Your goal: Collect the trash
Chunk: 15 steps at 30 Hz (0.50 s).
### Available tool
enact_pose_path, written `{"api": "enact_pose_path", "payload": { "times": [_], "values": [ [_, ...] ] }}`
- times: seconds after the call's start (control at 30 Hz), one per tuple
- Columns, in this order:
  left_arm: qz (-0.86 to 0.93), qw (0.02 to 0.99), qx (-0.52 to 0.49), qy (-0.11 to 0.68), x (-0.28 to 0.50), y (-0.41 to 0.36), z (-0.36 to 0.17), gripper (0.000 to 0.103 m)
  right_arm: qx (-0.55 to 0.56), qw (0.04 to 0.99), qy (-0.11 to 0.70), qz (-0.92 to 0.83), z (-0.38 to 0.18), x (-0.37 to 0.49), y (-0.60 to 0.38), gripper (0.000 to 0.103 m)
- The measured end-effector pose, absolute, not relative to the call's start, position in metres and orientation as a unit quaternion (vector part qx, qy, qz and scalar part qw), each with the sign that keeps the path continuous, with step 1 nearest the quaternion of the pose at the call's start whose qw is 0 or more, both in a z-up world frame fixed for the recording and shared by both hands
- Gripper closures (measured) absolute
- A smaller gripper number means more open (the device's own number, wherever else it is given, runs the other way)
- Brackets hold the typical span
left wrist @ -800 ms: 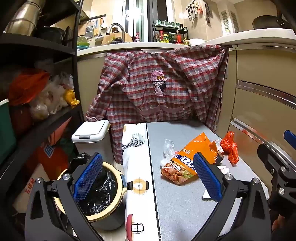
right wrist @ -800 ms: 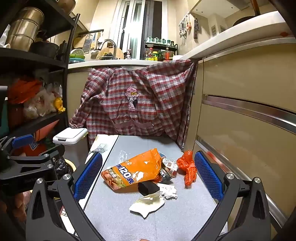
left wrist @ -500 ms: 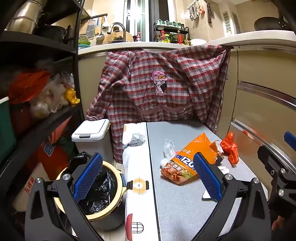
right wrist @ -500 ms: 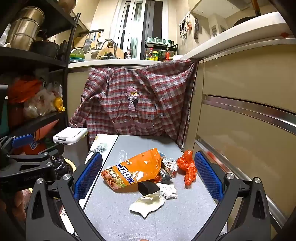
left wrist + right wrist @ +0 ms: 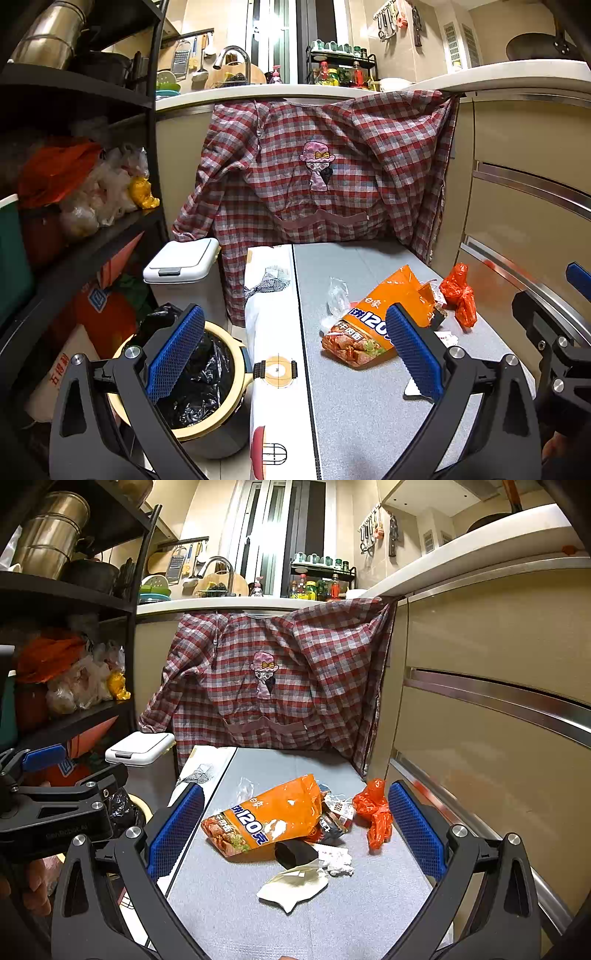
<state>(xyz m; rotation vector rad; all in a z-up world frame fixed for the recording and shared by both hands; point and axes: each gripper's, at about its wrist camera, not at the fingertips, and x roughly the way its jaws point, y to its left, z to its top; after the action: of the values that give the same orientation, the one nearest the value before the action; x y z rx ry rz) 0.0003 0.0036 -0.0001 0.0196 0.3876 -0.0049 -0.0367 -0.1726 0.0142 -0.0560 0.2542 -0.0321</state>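
Nothing looks collected yet: the orange snack bag (image 5: 273,818), orange plastic scrap (image 5: 373,812), black wrapper (image 5: 295,851) and white paper (image 5: 293,886) are lying on the grey table (image 5: 236,904). Both the left gripper (image 5: 295,354) and right gripper (image 5: 295,832) are hovering wide open, holding nothing. The lined bin (image 5: 199,387) is waiting left.

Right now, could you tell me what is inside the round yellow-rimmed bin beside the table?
The bin holds a black liner bag. No trash shows inside, but its bottom is dark and partly hidden by the left gripper.
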Motion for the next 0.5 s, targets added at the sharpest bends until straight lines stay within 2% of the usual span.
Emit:
{"api": "enact_pose_path", "payload": {
  "times": [0.5],
  "values": [
    [-0.001, 0.982, 0.016, 0.190, -0.0011, 0.0001, 0.0029, 0.008, -0.029, 0.991, 0.129, -0.016, 0.0122, -0.0354, -0.1723, 0.005]
  ]
}}
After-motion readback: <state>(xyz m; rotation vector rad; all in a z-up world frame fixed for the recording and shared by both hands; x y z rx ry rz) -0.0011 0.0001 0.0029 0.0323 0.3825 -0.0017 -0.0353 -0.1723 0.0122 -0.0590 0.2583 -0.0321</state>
